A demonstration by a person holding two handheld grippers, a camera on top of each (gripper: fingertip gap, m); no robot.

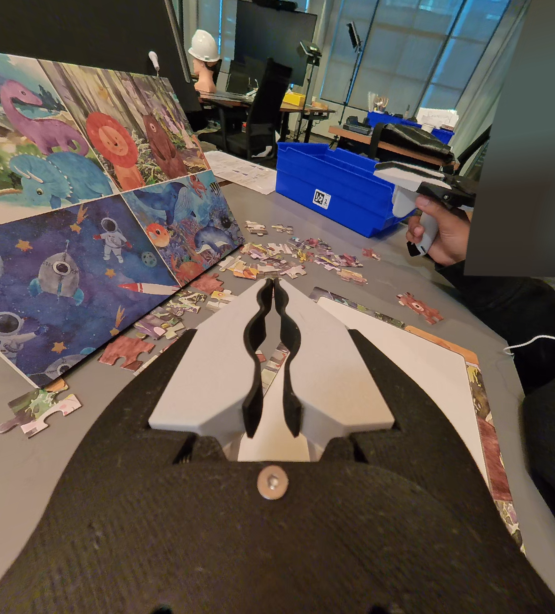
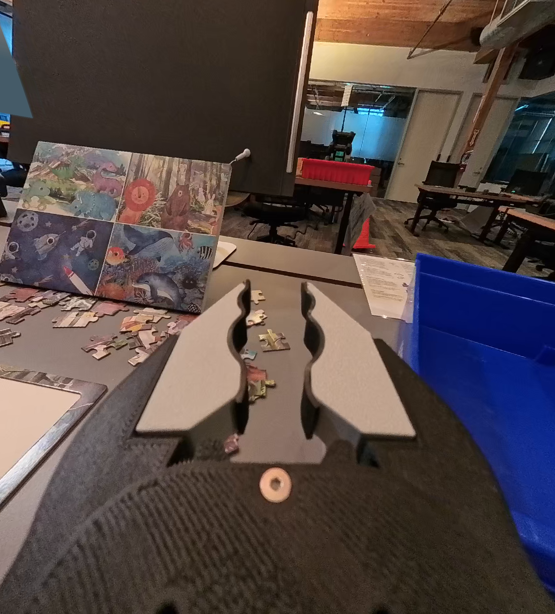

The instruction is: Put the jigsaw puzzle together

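Loose jigsaw pieces lie scattered on the table beside the puzzle tray. Thin, light, stiff card, they likely need edge pinching. Left gripper clenched empty; right gripper released.

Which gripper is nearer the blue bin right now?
Right. The right gripper hangs open directly beside the blue bin, whose wall fills the edge of its view. The left gripper is shut over the loose puzzle pieces, with the bin farther off across the table.

One picture board, one puzzle tray, one blue bin, two grippers, many loose pieces.
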